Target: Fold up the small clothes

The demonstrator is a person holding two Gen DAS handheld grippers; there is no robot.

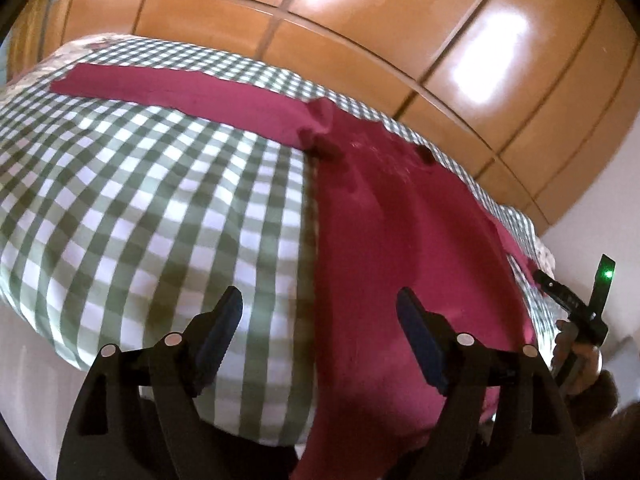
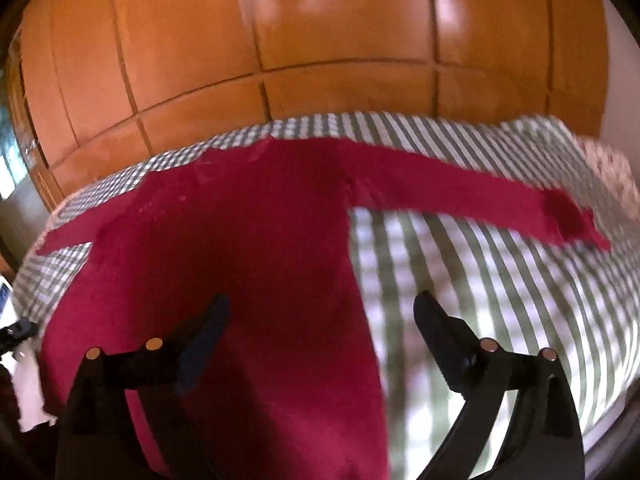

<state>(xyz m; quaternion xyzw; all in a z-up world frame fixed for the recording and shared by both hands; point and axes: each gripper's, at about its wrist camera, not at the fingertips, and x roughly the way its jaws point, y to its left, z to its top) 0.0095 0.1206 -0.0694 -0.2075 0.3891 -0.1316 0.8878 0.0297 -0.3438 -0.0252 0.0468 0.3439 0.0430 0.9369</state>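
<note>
We see a red top [image 1: 400,240] spread flat on the checked cloth [image 1: 140,200]; our left gripper [image 1: 320,336] and right gripper [image 2: 320,340] hover wide open, holding nothing.

left wrist: low, close | right wrist: same | shared: red garment [image 1: 400,220]
</note>
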